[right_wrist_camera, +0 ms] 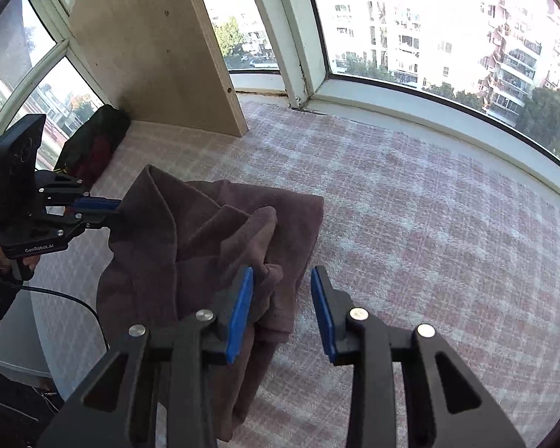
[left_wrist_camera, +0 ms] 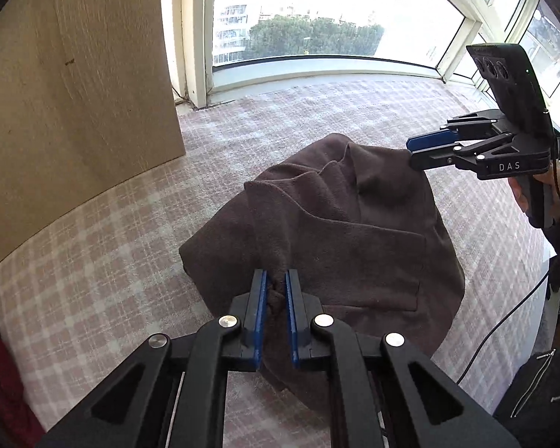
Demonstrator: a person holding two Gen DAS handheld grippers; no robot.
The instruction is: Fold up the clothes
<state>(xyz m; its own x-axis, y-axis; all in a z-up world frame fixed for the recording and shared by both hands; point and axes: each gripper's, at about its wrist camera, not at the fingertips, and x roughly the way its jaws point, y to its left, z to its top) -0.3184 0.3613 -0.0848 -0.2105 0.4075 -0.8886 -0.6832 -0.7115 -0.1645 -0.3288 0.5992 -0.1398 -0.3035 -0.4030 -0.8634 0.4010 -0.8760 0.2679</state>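
Brown garment [left_wrist_camera: 354,231] pinched by downward-tilted left gripper [left_wrist_camera: 276,280]; right gripper [right_wrist_camera: 282,280] spread, nothing pinched.

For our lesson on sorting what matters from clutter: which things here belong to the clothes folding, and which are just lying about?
Belongs to the job: brown coat; left gripper, shut on its cloth; right gripper, open at its edge; checked cover under it.
Just lying about: wooden board; dark red bundle by the window.
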